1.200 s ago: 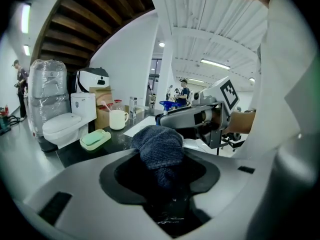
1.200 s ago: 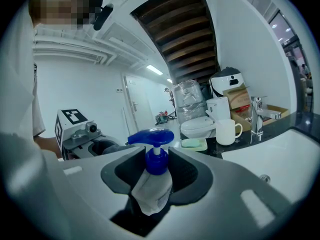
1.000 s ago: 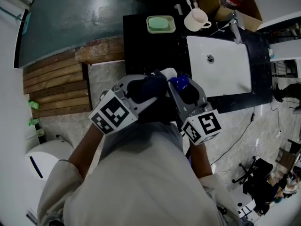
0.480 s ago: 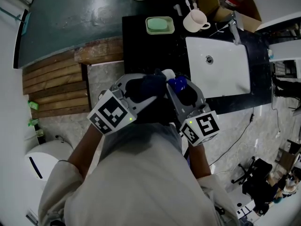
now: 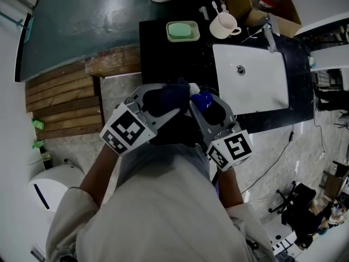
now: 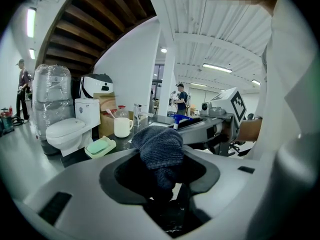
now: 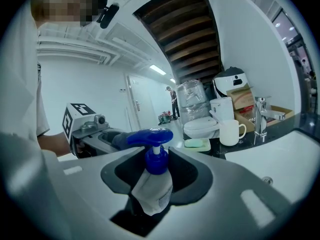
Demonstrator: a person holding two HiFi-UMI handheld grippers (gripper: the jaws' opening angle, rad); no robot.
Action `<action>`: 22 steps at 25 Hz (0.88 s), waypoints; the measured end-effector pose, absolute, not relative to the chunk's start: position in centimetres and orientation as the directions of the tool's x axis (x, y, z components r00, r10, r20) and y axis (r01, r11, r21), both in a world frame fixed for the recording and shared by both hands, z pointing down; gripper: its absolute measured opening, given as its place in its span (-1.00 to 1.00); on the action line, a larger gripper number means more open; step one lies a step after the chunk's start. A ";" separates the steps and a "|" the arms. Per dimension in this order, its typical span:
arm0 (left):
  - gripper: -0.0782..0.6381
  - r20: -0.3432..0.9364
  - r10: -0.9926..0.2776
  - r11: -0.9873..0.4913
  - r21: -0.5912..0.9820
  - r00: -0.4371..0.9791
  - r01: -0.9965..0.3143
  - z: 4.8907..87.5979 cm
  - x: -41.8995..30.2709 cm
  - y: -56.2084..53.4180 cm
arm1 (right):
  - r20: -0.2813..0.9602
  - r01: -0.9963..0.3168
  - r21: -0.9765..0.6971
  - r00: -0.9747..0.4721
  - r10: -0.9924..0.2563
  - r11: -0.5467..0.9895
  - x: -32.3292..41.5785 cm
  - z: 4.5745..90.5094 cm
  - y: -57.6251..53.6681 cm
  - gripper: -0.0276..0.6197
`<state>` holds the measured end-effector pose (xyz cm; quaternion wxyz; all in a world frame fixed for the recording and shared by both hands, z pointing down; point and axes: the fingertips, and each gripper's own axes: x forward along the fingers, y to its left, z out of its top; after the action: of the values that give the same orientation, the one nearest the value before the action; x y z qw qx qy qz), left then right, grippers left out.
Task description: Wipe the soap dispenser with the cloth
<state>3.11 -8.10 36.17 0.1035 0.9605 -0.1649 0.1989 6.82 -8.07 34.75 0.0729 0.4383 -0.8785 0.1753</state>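
My right gripper point(image 7: 159, 184) is shut on the soap dispenser point(image 7: 154, 183), a small white bottle with a blue pump head point(image 5: 202, 98). Held between the jaws of my left gripper point(image 6: 162, 171), which is shut on it, is a dark blue knitted cloth point(image 6: 159, 151). In the head view both grippers are held close together in front of my body, above the floor just short of the black counter point(image 5: 163, 53). There the cloth point(image 5: 169, 97) sits right beside the pump head, and I cannot tell whether they touch.
On the black counter are a white sink basin point(image 5: 251, 78) with a tap point(image 5: 268, 37), a white mug point(image 5: 222, 23) and a green soap dish point(image 5: 182, 30). A wooden slatted platform point(image 5: 68, 100) lies left. A wrapped toilet point(image 6: 67, 126) stands behind the counter.
Both grippers have drifted slightly up and left in the head view, still close together with the cloth beside the pump head. Both grips are unchanged.
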 end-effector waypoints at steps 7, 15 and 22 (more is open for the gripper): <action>-0.28 0.413 -0.293 -0.920 0.123 0.863 -0.371 36.0 3.3 -9.7 | 0.282 -0.791 -0.246 -0.612 -0.739 0.560 6.7 34.7 -8.0 -0.50; -0.28 0.403 -0.305 -0.911 0.141 0.863 -0.388 36.4 3.4 -11.2 | 0.283 -0.791 -0.249 -0.612 -0.738 0.560 6.9 34.8 -8.0 -0.50; -0.28 0.408 -0.315 -0.892 0.181 0.857 -0.415 37.6 2.9 -11.7 | 0.285 -0.790 -0.251 -0.612 -0.738 0.559 6.8 34.8 -8.0 -0.50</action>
<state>2.95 -11.67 37.62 0.1325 0.9544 -0.1912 0.1873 6.79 -7.97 34.80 0.0735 0.4343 -0.8798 0.1787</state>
